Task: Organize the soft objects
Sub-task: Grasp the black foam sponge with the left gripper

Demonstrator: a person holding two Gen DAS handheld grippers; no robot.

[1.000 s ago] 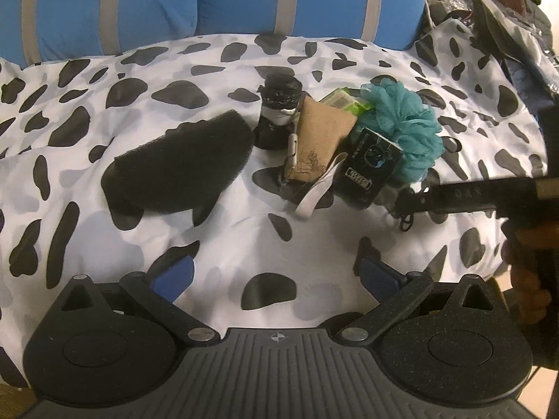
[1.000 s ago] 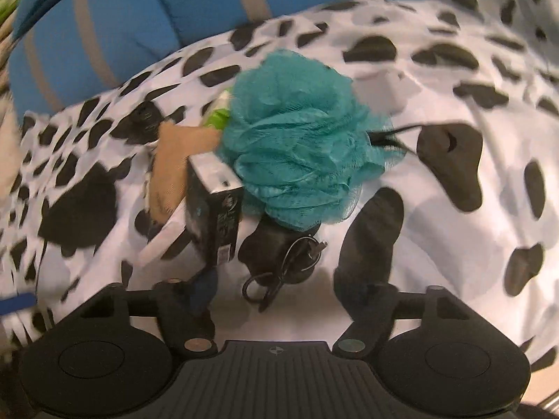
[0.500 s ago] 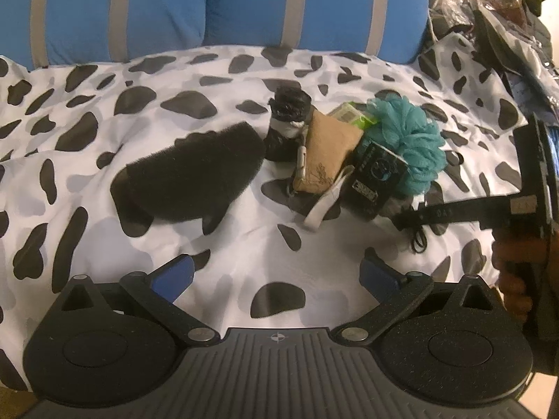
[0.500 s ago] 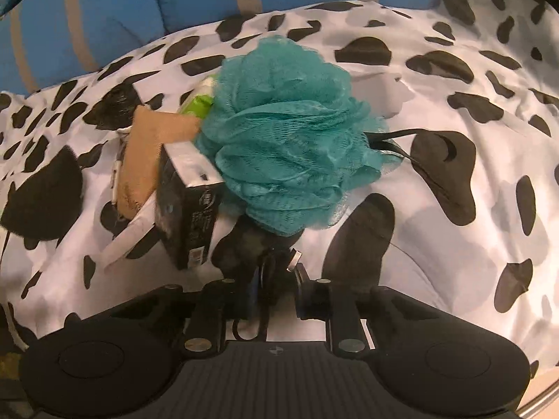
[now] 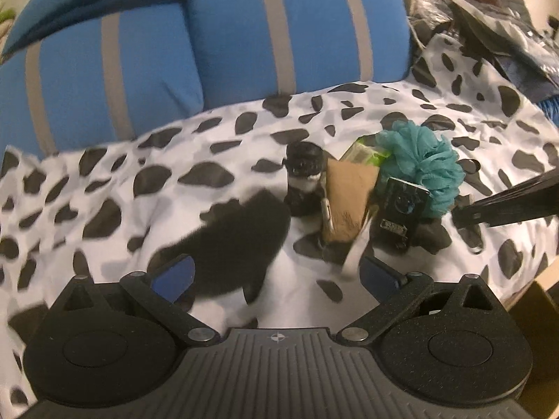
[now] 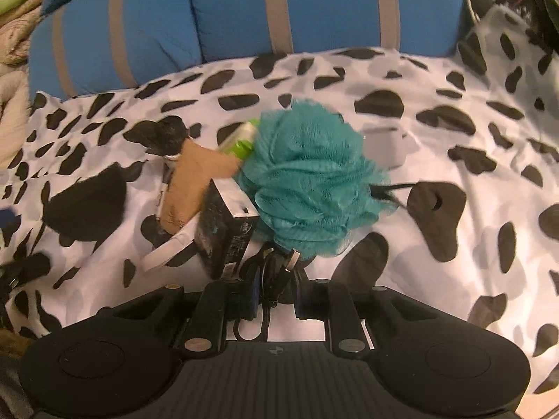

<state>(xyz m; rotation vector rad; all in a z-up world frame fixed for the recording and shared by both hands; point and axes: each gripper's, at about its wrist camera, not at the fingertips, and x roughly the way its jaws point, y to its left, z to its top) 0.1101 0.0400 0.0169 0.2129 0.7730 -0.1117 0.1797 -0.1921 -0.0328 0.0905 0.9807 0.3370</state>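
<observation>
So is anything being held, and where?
The right hand-held gripper pinches a small black cord bundle by its loops. The left hand-held gripper holds nothing.

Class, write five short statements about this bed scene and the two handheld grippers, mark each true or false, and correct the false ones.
1. The right gripper is shut on a black cord bundle. True.
2. The left gripper is clamped on the teal bath pouf. False: its jaws stand open with nothing held.
3. The pouf lies beside a black box. True.
4. The bedspread is plain white. False: it is white with black spots.
5. The pillows behind are red. False: they are blue with grey stripes.
</observation>
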